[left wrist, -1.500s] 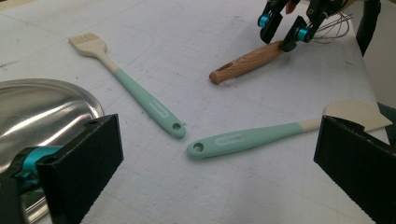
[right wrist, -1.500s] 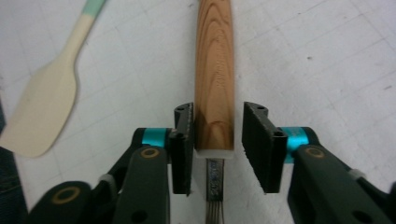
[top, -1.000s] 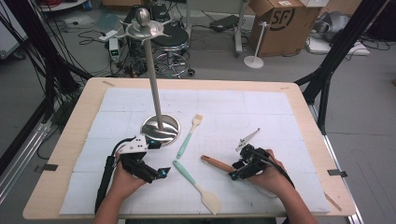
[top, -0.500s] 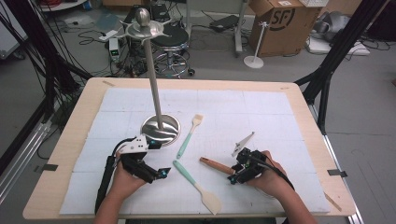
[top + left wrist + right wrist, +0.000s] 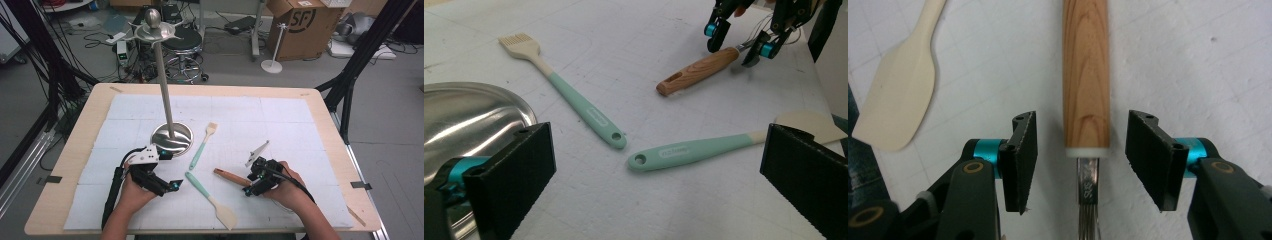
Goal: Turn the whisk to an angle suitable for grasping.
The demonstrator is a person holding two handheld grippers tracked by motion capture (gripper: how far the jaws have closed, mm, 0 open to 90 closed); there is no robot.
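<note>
Here I see my right gripper gaping astride the wooden-handled whisk, untouched; left gripper agape near it.

The room is evenly lit from overhead, bright and soft, with no hard shadows on the white gridded mat covering the table. The round polished steel base of the tall stand catches the light and mirrors pale streaks; in the left gripper view the same steel base shows broad white glare across its curve. The high view is a little soft and grainy, and its edges bow slightly. In the left gripper view the near black jaw pads are blurred while the mat beyond stays sharp. The right gripper view is crisp on the wooden handle, which casts only a thin faint shadow beside it.
</note>
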